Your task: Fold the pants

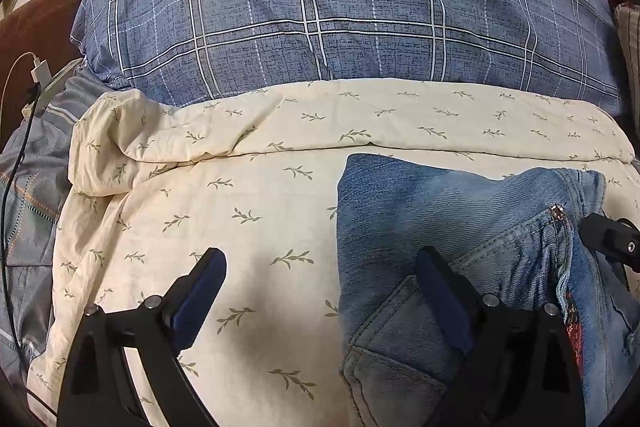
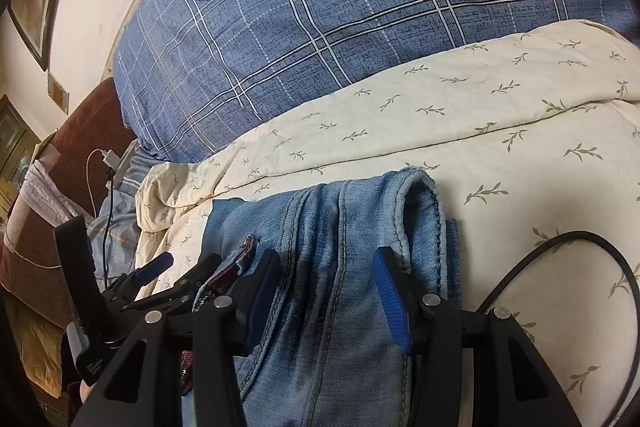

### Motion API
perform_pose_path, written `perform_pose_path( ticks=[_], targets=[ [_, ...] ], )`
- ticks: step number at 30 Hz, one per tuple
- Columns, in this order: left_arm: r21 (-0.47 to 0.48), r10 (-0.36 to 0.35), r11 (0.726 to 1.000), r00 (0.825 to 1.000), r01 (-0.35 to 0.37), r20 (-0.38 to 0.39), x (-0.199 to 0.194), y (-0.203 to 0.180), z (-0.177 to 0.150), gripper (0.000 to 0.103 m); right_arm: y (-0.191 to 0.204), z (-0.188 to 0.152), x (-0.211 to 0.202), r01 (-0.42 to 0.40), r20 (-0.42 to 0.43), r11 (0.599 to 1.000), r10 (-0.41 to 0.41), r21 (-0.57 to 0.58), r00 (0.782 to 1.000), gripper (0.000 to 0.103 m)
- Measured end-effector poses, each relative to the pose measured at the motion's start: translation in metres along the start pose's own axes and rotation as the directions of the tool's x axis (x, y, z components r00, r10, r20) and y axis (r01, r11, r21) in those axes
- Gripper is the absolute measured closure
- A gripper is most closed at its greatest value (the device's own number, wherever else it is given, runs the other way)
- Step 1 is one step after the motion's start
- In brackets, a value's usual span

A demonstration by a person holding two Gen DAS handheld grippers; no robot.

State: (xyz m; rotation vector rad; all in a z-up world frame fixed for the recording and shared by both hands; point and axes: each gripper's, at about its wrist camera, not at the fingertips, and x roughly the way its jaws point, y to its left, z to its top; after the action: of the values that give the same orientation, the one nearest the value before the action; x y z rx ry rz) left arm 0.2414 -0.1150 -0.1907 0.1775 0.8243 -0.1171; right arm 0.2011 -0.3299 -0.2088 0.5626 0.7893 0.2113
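Blue plaid pillow [image 1: 340,7] at the head of the bed, beyond the jeans. Cream leaf-print quilt [image 1: 240,195] spread below it. Folded blue jeans [image 2: 340,247] lie on the quilt. Left gripper [image 1: 320,267] released, jaws wide, one finger over the jeans' pocket, one over bare quilt. Right gripper [image 2: 326,265] half-spread astride the jeans' folded legs; pads not visibly pressing.

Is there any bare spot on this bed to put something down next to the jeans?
Yes. The cream leaf-print quilt lies bare left of the jeans, up to its rolled edge below the blue plaid pillow. The right wrist view shows another bare patch right of the jeans, bordered by a black cable. It is crowded around the jeans, where both grippers hover.
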Motion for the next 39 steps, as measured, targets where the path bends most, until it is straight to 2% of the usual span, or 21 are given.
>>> perform_pose_path(
  ticks=[20, 39],
  targets=[
    [0.001, -0.001, 1.0, 1.0, 0.001, 0.002, 0.0, 0.0, -0.001, 0.007, 0.002, -0.001, -0.001, 0.008, -0.003, 1.0, -0.008, -0.008, 1.0, 0.05],
    [0.022, 0.001, 1.0, 0.999, -0.002, 0.036, -0.02, 0.01, -0.006, 0.007, 0.026, -0.012, -0.016, 0.083, -0.016, 0.993, -0.084, -0.082, 0.996, 0.048]
  ],
)
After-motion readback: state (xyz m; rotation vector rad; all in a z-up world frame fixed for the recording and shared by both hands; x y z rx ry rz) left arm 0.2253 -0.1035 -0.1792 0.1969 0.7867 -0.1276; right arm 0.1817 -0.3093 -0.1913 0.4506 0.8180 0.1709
